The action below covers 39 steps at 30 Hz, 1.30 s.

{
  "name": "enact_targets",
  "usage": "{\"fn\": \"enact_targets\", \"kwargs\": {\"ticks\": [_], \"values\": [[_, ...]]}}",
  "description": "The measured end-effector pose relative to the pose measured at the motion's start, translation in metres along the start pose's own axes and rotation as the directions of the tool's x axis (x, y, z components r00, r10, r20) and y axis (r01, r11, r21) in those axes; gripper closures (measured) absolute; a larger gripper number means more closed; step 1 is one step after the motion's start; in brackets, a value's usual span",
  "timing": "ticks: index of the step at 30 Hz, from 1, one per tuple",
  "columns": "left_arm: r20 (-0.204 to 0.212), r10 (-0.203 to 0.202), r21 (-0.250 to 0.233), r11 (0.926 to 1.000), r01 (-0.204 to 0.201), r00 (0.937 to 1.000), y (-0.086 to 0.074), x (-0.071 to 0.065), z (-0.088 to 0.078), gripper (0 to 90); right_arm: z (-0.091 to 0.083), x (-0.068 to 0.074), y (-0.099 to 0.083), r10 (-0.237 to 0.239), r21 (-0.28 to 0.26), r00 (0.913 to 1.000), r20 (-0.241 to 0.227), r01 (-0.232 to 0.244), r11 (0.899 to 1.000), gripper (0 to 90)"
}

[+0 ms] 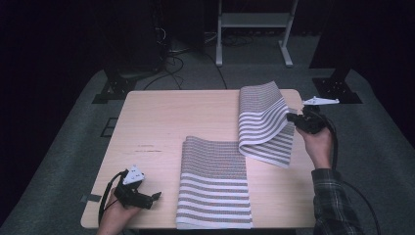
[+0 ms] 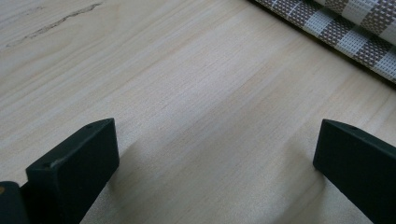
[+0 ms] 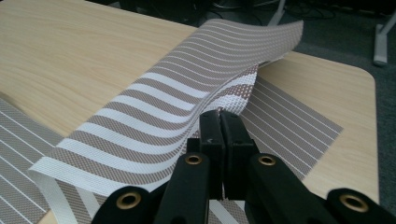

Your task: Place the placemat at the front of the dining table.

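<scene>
Two brown-and-white striped placemats are on the wooden table [image 1: 161, 127]. One placemat [image 1: 214, 183] lies flat at the front centre. The other placemat [image 1: 262, 122] is at the back right, and its upper layer curves up off a lower layer that stays flat. My right gripper [image 1: 293, 117] is shut on that raised layer's right edge; in the right gripper view the jaws [image 3: 219, 121] pinch the lifted placemat [image 3: 159, 121]. My left gripper [image 1: 156, 196] rests at the front left, apart from the flat mat. Its jaws [image 2: 215, 158] stand open over bare wood, with a mat corner [image 2: 355, 28] beyond.
Dark carpet surrounds the table. Behind it stand a white metal frame [image 1: 254, 22], black stands and loose cables [image 1: 171, 63]. Bare wood [image 1: 156, 117] covers the table's left half.
</scene>
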<state>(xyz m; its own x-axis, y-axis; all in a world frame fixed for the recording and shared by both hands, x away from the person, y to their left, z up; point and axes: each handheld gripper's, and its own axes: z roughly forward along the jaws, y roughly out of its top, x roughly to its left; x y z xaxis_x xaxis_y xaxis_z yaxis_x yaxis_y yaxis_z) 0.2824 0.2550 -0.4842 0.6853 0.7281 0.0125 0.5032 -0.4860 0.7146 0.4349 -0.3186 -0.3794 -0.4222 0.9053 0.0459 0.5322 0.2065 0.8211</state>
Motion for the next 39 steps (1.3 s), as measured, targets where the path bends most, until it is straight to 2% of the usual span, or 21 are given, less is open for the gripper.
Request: {"fn": "enact_targets", "kwargs": {"ticks": [8, 12, 16, 19, 39], "values": [[-0.004, -0.002, 0.000, 1.0000, 0.002, 1.0000, 0.000, 0.000, 0.000, 0.0, 0.008, 0.017, 0.013, -0.026, -0.007, 0.9993, -0.028, 0.026, 1.000, 88.6], [-0.005, -0.003, -0.001, 1.0000, 0.003, 1.0000, 0.000, 0.000, 0.000, 0.0, 0.016, 0.032, 0.021, -0.043, -0.008, 0.9976, -0.054, 0.043, 0.999, 88.6], [-0.005, -0.003, -0.001, 1.0000, 0.003, 1.0000, 0.000, 0.000, 0.000, 0.0, 0.022, 0.040, 0.026, -0.053, -0.008, 0.9962, -0.070, 0.052, 0.999, 88.7], [-0.004, -0.004, -0.001, 1.0000, 0.004, 1.0000, 0.000, 0.000, 0.000, 0.0, 0.029, 0.051, 0.031, -0.069, -0.014, 0.9938, -0.087, 0.069, 0.998, 88.6], [-0.004, -0.003, -0.002, 1.0000, 0.003, 1.0000, 0.000, 0.000, 0.000, 0.0, 0.063, 0.092, 0.044, -0.109, -0.001, 0.9777, -0.179, 0.111, 0.994, 88.7]]}}
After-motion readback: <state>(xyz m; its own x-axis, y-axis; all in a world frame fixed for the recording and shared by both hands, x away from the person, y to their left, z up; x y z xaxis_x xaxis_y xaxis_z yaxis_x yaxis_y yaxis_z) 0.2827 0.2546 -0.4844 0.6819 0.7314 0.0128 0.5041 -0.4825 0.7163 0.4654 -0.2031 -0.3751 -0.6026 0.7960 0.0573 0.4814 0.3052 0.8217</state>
